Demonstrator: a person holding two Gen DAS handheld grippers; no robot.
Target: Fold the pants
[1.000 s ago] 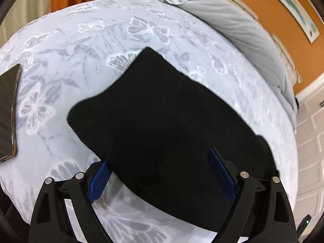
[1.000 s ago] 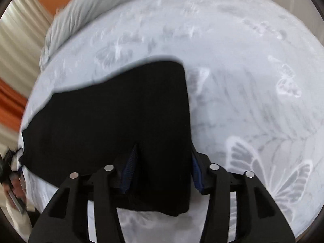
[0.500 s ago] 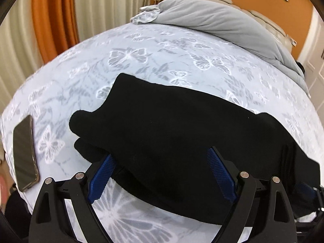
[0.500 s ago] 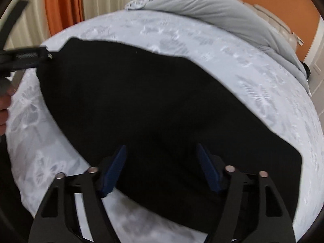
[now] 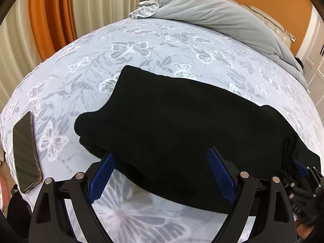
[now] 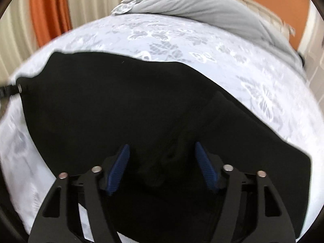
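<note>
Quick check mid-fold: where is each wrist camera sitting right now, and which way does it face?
Left wrist: low over the near bed edge, facing the headboard across the black pants; left gripper open, phone at left, right gripper at far right.
Right wrist: close above the pants, same heading; right gripper open.
Shared: pants, butterfly bedspread, grey duvet, orange curtain.

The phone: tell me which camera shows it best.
The left wrist view. There the phone lies dark screen up on the butterfly bedspread, left of the black pants, whole and sharp. The right wrist view does not show it at all, only pants and bedspread.
</note>
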